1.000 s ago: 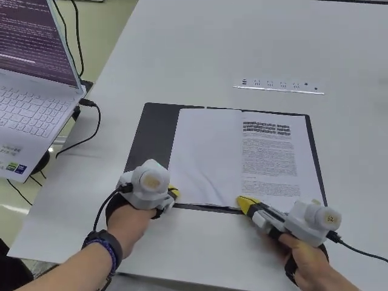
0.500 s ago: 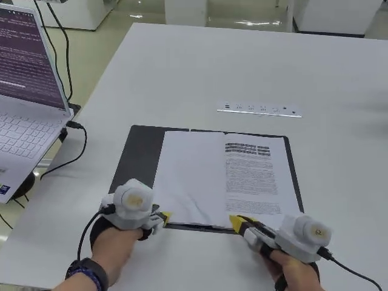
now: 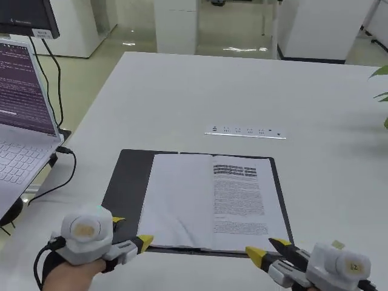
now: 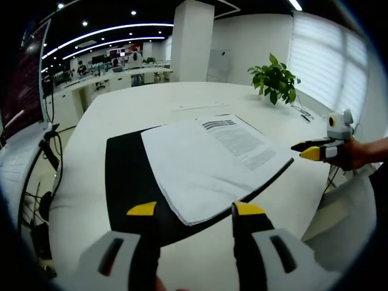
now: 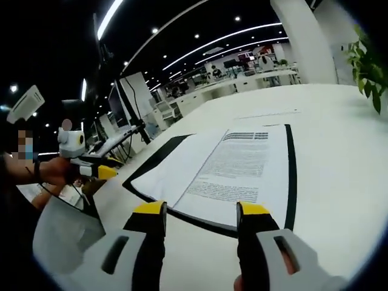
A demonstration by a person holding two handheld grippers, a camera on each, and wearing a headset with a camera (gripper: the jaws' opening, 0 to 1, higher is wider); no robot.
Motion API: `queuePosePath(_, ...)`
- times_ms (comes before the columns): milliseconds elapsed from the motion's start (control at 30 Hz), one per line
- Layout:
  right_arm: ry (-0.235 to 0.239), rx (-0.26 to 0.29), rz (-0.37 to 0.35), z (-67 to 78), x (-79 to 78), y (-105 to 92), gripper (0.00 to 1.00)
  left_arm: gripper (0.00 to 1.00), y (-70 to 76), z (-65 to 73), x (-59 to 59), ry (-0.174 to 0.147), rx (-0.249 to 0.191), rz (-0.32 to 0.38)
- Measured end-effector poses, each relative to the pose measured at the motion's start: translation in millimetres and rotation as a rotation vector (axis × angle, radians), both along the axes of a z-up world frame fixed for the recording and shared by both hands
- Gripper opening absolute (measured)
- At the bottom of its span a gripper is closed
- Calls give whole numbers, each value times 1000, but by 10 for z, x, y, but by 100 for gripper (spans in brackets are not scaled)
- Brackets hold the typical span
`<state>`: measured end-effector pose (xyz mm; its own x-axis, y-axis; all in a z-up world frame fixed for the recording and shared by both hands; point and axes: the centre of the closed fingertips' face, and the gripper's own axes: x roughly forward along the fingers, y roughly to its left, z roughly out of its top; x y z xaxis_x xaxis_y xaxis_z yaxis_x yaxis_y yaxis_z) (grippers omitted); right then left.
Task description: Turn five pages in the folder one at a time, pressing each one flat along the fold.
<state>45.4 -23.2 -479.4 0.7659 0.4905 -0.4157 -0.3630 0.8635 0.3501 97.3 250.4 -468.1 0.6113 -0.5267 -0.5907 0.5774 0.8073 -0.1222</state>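
Noting black flat folder [image 3: 124, 179] lying open on white table [image 3: 182, 91], blank white page [image 3: 176, 194] on left, printed page [image 3: 239, 194] on right. Finding left gripper [image 3: 132, 231] at near left corner of folder, yellow-tipped jaws spread wide, gripping nothing. Finding right gripper [image 3: 267, 248] just off near right corner, jaws likewise apart and empty. Logging open silver laptop [image 3: 18, 121] at far left, white power strip [image 3: 245, 131] beyond folder.
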Motion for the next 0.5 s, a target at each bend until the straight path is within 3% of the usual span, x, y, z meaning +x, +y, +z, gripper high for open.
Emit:
queuePosePath(267, -28, -24, -36, 255, -193, -281, 59, 62, 105, 364, -151, -80, -23, -5)
queuePosePath(500, -14, -45, -37, 226, -322, -341, 63, 70, 207, 375, -238, -85, -21, 8)
